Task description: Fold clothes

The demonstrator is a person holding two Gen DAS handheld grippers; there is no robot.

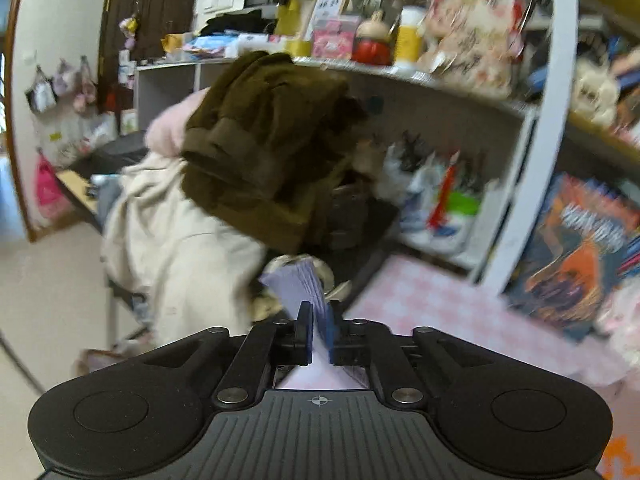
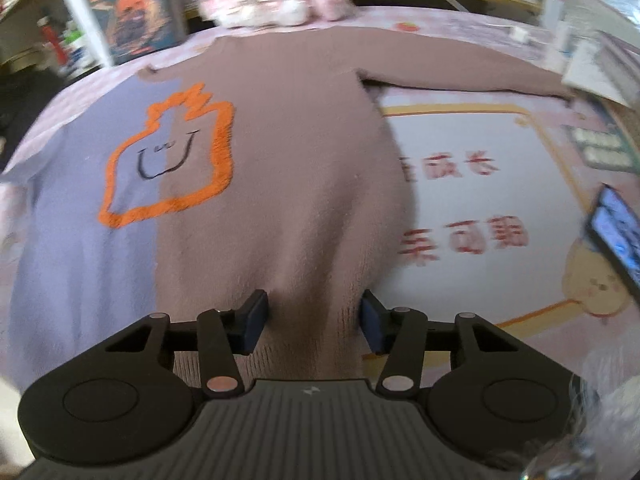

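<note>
A two-tone sweater (image 2: 280, 140), brown on the right and lilac (image 2: 60, 240) on the left, lies flat on the table with an orange flame face (image 2: 216, 148) on its chest. Its brown sleeve (image 2: 460, 68) stretches to the right. My right gripper (image 2: 314, 314) points down at the hem, jaws half closed on a bunched ridge of brown knit. In the left wrist view, my left gripper (image 1: 320, 312) is lifted and nearly closed on a strip of lilac fabric (image 1: 300, 284) that stands up between the pads.
A chair beyond the table edge carries a dark brown garment (image 1: 272, 140) and a cream one (image 1: 176, 232). A white shelf unit (image 1: 552, 120) full of clutter stands behind the pink checked tablecloth (image 1: 440, 300). A phone (image 2: 616, 232) lies on the printed mat (image 2: 480, 200).
</note>
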